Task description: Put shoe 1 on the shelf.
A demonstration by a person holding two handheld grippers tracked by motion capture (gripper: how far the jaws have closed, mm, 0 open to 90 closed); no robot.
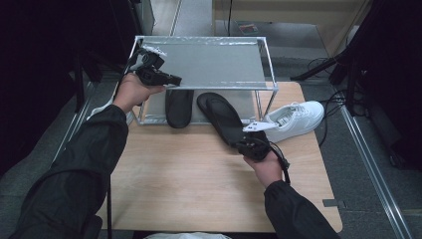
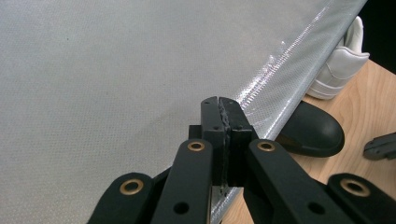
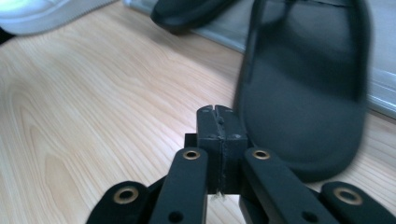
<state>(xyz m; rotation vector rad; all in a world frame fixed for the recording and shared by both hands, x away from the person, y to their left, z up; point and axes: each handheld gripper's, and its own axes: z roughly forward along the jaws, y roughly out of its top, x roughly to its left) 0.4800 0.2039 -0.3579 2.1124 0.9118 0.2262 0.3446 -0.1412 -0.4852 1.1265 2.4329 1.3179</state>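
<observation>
We hold left gripper (image 1: 169, 78) upper left over rack (image 1: 209, 41), jaws pressed together, empty. Right gripper (image 1: 247, 142) center-right, jaws closed too, just beside black slipper (image 1: 219, 117); white sneaker (image 1: 296, 118) further right.

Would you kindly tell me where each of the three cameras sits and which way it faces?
High view: above the person's side, looking forward and down on the wooden table; both dark sleeves, hands and each hand-held gripper show.
Left gripper view: rides the left hand-held gripper, jaws closed, above the grey metal shelf rack.
Right gripper view: rides the right hand-held gripper, jaws closed, low over the table beside the black flat slipper.
All three share the white sneaker.
</observation>
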